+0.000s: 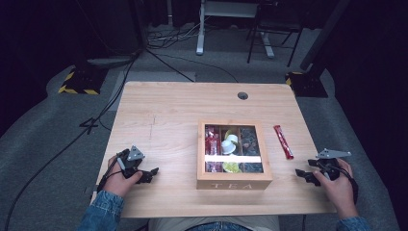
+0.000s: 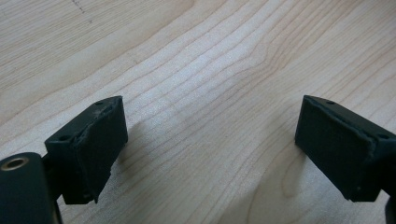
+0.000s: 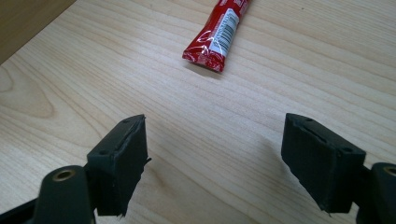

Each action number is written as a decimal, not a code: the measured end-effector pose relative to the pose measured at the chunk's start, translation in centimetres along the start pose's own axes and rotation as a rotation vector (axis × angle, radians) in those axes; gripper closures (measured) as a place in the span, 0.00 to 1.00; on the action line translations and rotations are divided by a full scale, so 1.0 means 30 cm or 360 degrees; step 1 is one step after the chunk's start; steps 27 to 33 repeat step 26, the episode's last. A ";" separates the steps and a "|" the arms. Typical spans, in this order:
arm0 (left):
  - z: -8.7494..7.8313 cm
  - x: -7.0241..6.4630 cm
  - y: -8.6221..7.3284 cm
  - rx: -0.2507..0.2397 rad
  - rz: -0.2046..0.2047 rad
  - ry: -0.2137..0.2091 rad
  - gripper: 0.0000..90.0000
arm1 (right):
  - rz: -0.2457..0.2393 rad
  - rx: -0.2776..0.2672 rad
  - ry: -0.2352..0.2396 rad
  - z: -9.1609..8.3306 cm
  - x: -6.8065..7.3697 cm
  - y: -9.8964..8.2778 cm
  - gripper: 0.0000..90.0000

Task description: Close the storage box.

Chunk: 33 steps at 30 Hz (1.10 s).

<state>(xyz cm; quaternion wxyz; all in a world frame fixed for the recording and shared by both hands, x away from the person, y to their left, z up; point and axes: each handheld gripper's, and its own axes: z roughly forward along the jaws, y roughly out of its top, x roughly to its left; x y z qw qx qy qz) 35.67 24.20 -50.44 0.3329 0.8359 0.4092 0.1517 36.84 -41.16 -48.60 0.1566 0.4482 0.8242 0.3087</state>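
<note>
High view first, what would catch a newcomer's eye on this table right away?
The wooden tea box near the table's front middle draws the eye, its lid closed, with colourful packets visible through the window in three compartments. Just right of it a red sachet lies alone on the bare wood. The left gripper and right gripper rest open at either side of the box, holding nothing.

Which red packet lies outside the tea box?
The long red stick packet, alone on the bare table right of the tea box, near the right tool. The other red packets stand in the box's left compartment, under its lid.
</note>
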 end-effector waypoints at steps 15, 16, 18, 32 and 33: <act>0.000 0.000 0.001 0.0004 0.0001 0.0003 0.11 | 0.0015 -0.0145 -0.0055 0.056 0.023 -0.030 0.03; 0.001 -0.002 0.001 0.0001 -0.0006 0.0003 0.10 | 0.0017 -0.0144 -0.0061 0.057 0.024 -0.030 0.03; 0.002 -0.002 0.002 0.0002 -0.0004 0.0008 0.10 | 0.0015 -0.0141 -0.0065 0.057 0.024 -0.029 0.02; 0.003 -0.003 0.002 0.0001 -0.0008 0.0014 0.10 | 0.0016 -0.0143 -0.0065 0.057 0.024 -0.030 0.02; 0.003 -0.003 0.002 0.0001 -0.0008 0.0014 0.10 | 0.0016 -0.0143 -0.0065 0.057 0.024 -0.030 0.02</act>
